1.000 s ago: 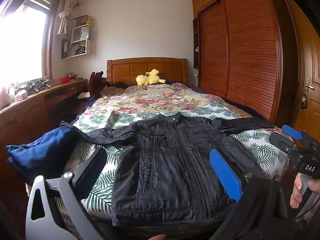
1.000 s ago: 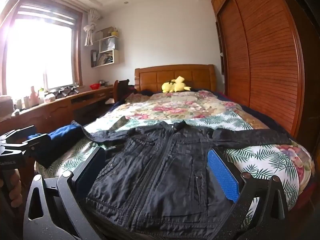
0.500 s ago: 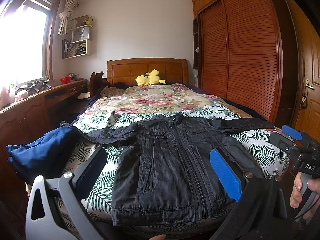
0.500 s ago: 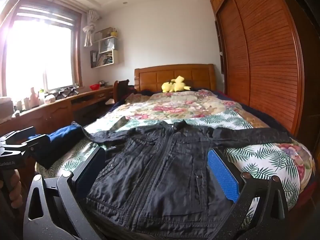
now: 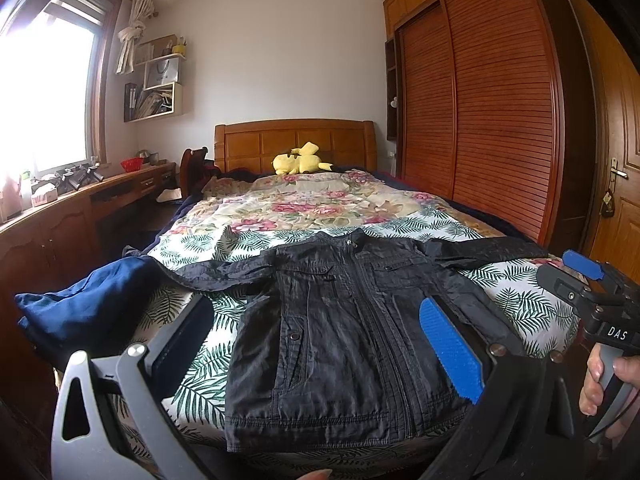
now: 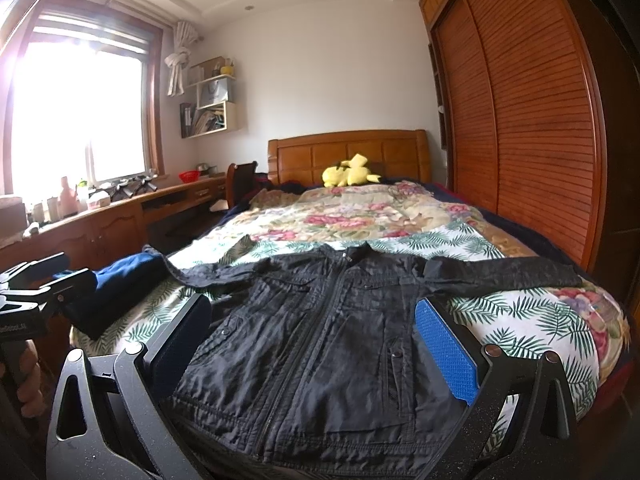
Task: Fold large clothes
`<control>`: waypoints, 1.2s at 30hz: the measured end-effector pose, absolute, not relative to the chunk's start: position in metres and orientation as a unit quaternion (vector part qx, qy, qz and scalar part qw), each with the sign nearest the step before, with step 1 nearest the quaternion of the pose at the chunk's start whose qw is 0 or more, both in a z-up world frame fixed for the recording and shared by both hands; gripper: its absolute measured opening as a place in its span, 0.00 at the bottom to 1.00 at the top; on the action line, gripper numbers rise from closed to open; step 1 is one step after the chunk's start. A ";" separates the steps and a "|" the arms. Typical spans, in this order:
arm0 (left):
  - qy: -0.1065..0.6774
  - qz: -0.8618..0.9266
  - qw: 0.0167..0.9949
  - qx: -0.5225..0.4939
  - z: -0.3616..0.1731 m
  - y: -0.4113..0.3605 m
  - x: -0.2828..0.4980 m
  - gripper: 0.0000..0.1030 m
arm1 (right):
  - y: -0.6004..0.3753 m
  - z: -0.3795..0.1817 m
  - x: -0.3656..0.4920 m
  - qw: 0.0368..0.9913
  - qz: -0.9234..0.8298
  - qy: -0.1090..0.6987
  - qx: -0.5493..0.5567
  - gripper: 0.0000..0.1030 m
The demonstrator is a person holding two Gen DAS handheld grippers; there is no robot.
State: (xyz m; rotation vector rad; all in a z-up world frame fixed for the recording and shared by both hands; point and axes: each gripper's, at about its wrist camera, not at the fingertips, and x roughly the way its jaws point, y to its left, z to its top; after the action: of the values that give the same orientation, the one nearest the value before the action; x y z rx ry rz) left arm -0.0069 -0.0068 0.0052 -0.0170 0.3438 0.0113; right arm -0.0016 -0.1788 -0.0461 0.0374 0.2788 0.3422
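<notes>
A black zip jacket (image 5: 344,328) (image 6: 320,340) lies flat and face up on the foot of the bed, both sleeves spread out sideways. My left gripper (image 5: 316,340) is open, held above the jacket's hem with nothing between its fingers. My right gripper (image 6: 312,344) is open too, hovering over the lower half of the jacket. In the left wrist view the right gripper (image 5: 580,280) shows at the right edge, held by a hand. The right wrist view has the left gripper (image 6: 44,276) at its left edge.
The bed has a palm-leaf sheet (image 5: 516,300) and a floral quilt (image 5: 304,208). A blue garment (image 5: 80,308) is bunched on the bed's left corner. A yellow plush toy (image 5: 298,164) rests by the headboard. A wooden desk (image 5: 60,216) runs along the left, a slatted wardrobe (image 5: 480,120) on the right.
</notes>
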 end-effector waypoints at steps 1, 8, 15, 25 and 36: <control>0.171 0.006 0.985 -0.009 0.006 -0.007 -0.007 1.00 | -0.179 -0.047 -0.002 0.975 0.170 0.138 0.019 1.00; 0.171 0.006 0.985 -0.008 0.006 -0.007 -0.008 1.00 | -0.178 -0.047 -0.002 0.976 0.170 0.139 0.019 1.00; 0.172 0.008 0.985 -0.006 0.006 -0.007 -0.008 1.00 | -0.178 -0.048 -0.002 0.975 0.170 0.139 0.020 1.00; 0.176 0.009 0.984 -0.009 0.003 -0.007 -0.005 1.00 | -0.179 -0.046 -0.001 0.975 0.167 0.143 0.019 1.00; 0.176 0.008 0.984 -0.009 0.001 -0.006 -0.005 1.00 | -0.180 -0.047 0.000 0.975 0.168 0.143 0.019 1.00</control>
State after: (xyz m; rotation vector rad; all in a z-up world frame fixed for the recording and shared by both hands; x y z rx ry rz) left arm -0.0051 -0.0060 0.0014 -0.0179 0.3530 0.0165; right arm 0.0000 -0.1797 -0.0466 0.0383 0.2880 0.3383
